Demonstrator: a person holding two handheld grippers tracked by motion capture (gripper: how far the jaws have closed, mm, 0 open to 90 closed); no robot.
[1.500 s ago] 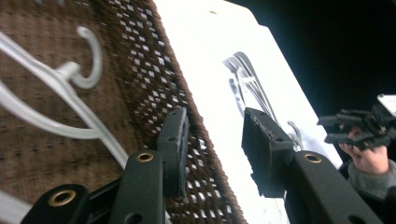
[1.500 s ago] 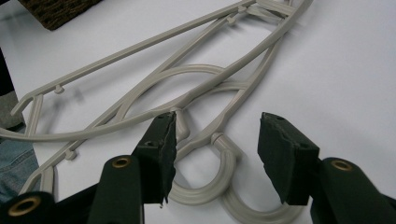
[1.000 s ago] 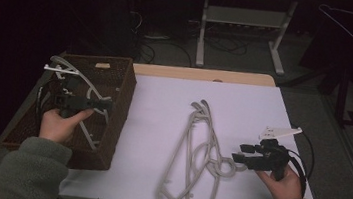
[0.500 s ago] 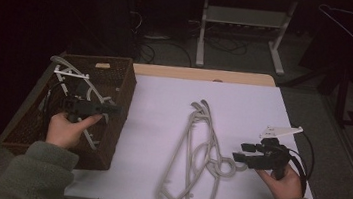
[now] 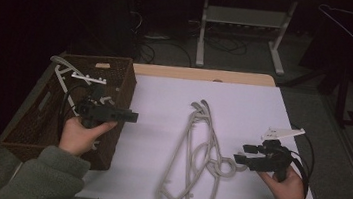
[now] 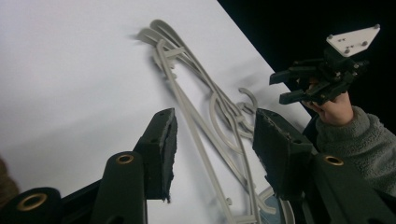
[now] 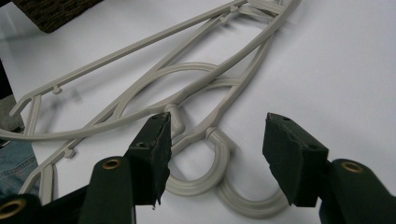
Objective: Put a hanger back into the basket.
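White sheeting covers the table (image 5: 164, 103), which has a wooden far edge and stands in a dark room with a metal stand (image 5: 243, 26) and floor cables behind it, and a wire hanger (image 5: 347, 16) hanging at upper right. A tangle of grey plastic hangers (image 5: 198, 157) lies on the sheet right of centre, and a brown wicker basket (image 5: 121, 80) holding more hangers sits at the left edge. Compared with one second ago, the left gripper (image 5: 129, 117) has risen out of the basket and now points over its right wall, jaws apart and empty, while the right gripper (image 5: 241, 154) stays beside the hanger hooks, jaws apart.
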